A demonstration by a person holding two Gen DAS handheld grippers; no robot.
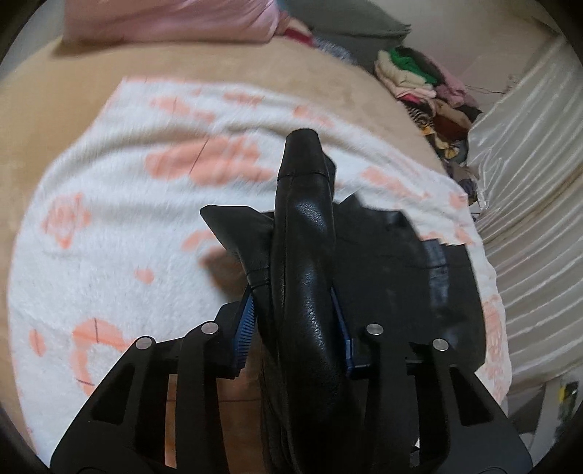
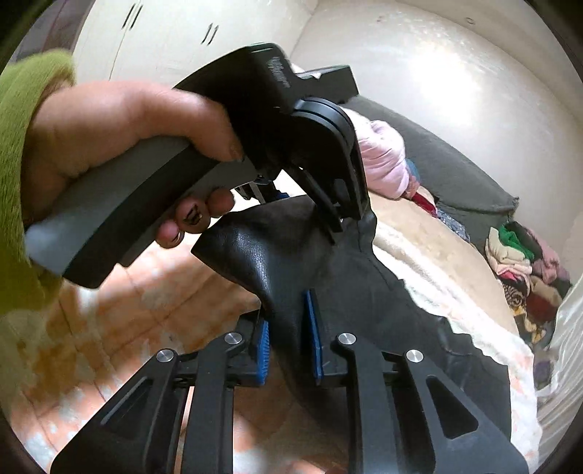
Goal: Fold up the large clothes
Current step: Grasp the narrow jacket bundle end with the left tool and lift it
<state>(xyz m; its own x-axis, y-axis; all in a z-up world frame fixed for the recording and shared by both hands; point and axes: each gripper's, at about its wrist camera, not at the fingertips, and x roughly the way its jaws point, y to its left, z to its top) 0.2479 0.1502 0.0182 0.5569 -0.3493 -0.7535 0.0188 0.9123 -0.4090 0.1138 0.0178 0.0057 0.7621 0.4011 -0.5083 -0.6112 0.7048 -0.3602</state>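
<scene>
A black leather-like garment point(image 1: 306, 277) hangs in the air above the bed. My left gripper point(image 1: 295, 321) is shut on a thick fold of it, which sticks up between the blue pads point(image 1: 245, 328). My right gripper point(image 2: 286, 346) is shut on another edge of the same garment point(image 2: 277, 262). In the right wrist view the left gripper body point(image 2: 284, 120) and the hand holding it are close in front, just above the cloth. The rest of the garment point(image 2: 466, 350) trails down to the right over the bed.
A white blanket with orange print point(image 1: 120, 226) covers the beige bed point(image 1: 43, 109). A pink pillow point(image 1: 171, 18) and a grey one point(image 1: 346, 18) lie at the head. A pile of mixed clothes point(image 1: 433, 98) sits at the far right, next to a cream curtain point(image 1: 535, 182).
</scene>
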